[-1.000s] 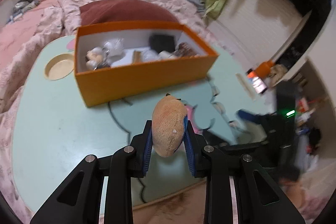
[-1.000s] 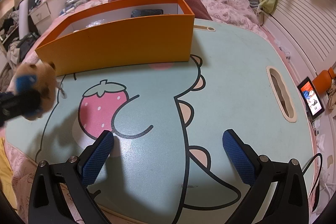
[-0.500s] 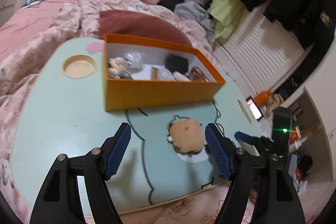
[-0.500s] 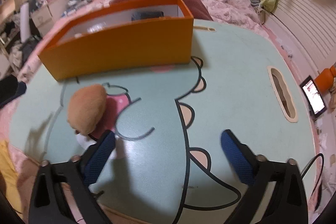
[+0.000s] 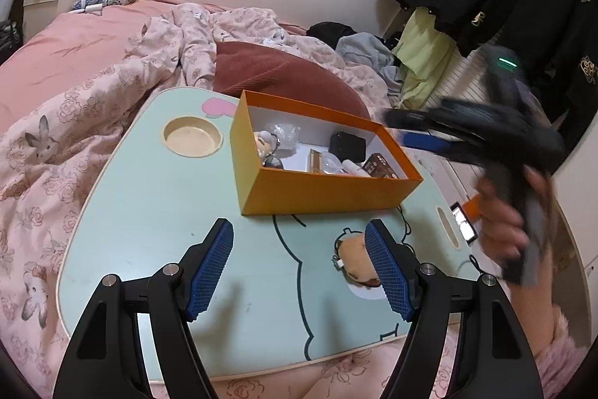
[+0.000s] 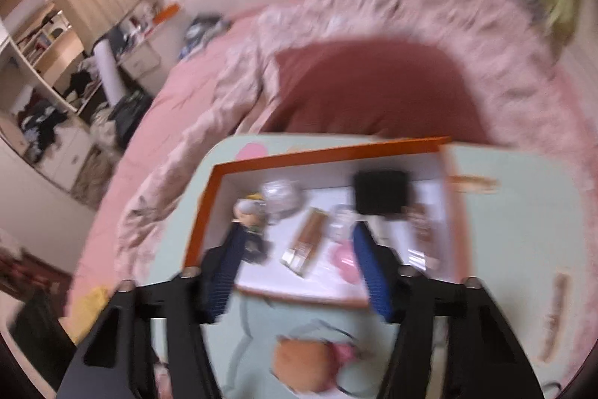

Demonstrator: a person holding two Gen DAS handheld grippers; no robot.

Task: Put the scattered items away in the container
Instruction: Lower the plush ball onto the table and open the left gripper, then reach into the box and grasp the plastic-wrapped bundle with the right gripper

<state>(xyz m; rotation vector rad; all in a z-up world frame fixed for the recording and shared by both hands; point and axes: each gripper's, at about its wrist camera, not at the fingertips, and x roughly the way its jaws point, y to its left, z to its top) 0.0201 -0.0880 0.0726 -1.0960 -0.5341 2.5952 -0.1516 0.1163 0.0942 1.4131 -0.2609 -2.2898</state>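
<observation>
Pink floral bedding (image 5: pixel 78 122) surrounds a mint-green worktop (image 5: pixel 149 212) printed with a cartoon figure, and dark coats hang on the far side of the room; on the worktop stands an orange box (image 5: pixel 321 189), white inside, holding a small figurine, a black case, a clear packet and a brown wrapper; the left hand-held gripper (image 5: pixel 302 268) is released, its blue pads spread wide with nothing between them; the tan plush toy (image 5: pixel 355 258) lies on the worktop just beside that gripper's right finger, partly hidden behind the pad, on the near side of the box and apart from it; a round cup recess (image 5: pixel 192 137) sits ahead and to the left of the left hand-held gripper; to its right a person's hand (image 5: pixel 504 219) carries the right hand-held gripper (image 6: pixel 299 260), blurred in the left wrist view; in its own blurred view that gripper hangs above the box's near wall, its jaws closing with nothing pressed between the pads, and the plush toy shows below and behind its fingertips on the worktop.
</observation>
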